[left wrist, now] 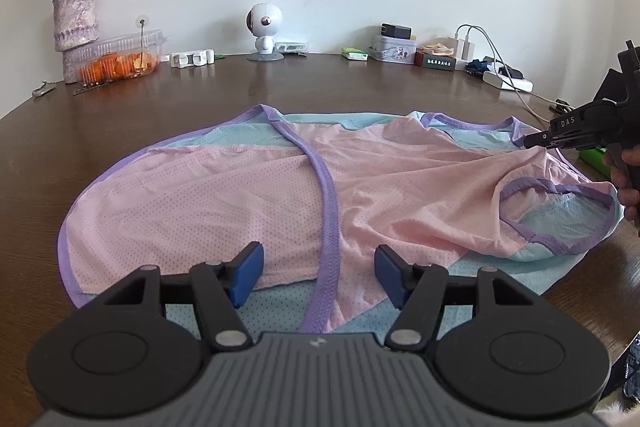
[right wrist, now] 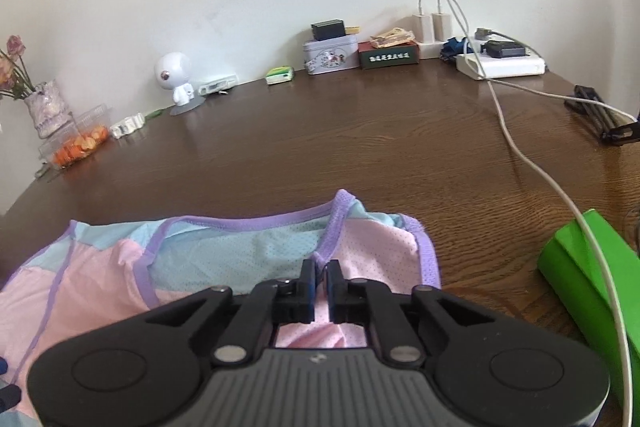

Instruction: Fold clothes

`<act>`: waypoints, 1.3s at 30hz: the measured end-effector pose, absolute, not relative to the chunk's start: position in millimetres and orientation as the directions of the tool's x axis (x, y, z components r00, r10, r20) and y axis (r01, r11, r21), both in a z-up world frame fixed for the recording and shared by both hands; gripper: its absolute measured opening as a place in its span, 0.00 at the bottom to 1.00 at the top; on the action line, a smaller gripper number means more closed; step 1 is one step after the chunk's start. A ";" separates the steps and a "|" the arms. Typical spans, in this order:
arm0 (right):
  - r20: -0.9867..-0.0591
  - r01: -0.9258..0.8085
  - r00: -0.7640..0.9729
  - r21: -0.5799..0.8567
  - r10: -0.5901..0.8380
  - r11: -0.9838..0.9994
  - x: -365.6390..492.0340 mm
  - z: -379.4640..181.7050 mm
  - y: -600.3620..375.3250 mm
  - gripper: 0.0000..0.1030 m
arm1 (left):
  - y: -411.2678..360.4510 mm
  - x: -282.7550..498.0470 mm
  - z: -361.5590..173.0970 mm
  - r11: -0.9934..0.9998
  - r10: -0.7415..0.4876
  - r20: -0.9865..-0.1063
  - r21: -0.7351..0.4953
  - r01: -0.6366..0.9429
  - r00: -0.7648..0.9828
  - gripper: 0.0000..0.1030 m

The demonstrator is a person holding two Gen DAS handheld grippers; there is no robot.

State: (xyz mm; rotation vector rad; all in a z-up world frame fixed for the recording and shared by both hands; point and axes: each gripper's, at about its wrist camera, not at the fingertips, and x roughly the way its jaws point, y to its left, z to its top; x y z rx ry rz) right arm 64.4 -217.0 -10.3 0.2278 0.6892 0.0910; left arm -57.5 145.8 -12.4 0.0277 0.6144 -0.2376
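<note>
A pink and light-blue mesh top [left wrist: 240, 195] with purple trim lies partly folded on the brown wooden table [left wrist: 360, 83]. My left gripper [left wrist: 318, 275] is open above the garment's near edge, and a purple trim band runs between its blue pads without touching them. My right gripper [right wrist: 321, 269] is at the far right corner of the top [right wrist: 224, 251]. Its jaws stand a narrow gap apart, with the purple trim [right wrist: 320, 259] lying at the fingertips. The left wrist view shows the right gripper [left wrist: 528, 141] side-on, held by a hand [left wrist: 628, 183].
Along the back wall stand a vase of dried roses [left wrist: 76, 23], a clear box of orange food [left wrist: 116, 57], a white robot figure [left wrist: 264, 31], a tin [left wrist: 394, 49] and chargers. A white cable [right wrist: 520, 155] crosses the table by a green box [right wrist: 588, 275].
</note>
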 end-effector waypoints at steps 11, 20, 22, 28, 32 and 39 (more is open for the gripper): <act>-0.646 -0.458 0.663 0.051 0.379 0.888 9.5 10.5 -168.2 0.30 | 167.4 -72.3 -4.6 0.959 -0.282 -0.575 -0.189 0.211 0.768 0.61; -0.699 -0.458 0.614 0.063 0.367 0.887 9.7 -1.0 -177.2 0.01 | 169.1 -83.8 -9.5 0.968 -0.251 -0.595 -0.147 0.203 0.763 0.60; -0.706 -0.459 0.606 0.066 0.367 0.886 7.4 -1.4 -184.8 0.01 | 168.8 -83.7 -10.6 0.970 -0.244 -0.593 -0.135 0.204 0.767 0.60; -0.652 -0.442 0.657 0.073 0.378 0.894 -10.1 23.8 -209.1 0.22 | 176.5 -82.4 -8.0 0.969 -0.245 -0.591 -0.137 0.204 0.769 0.60; -0.675 -0.368 0.673 0.047 0.302 0.928 -20.0 30.3 -241.0 0.30 | 181.8 -84.4 -7.3 0.973 -0.230 -0.587 -0.134 0.187 0.776 0.60; -0.731 -0.356 0.626 0.040 0.271 0.933 -43.3 3.6 -247.5 0.26 | 180.9 -83.0 -13.5 0.968 -0.230 -0.609 -0.064 0.242 0.759 0.60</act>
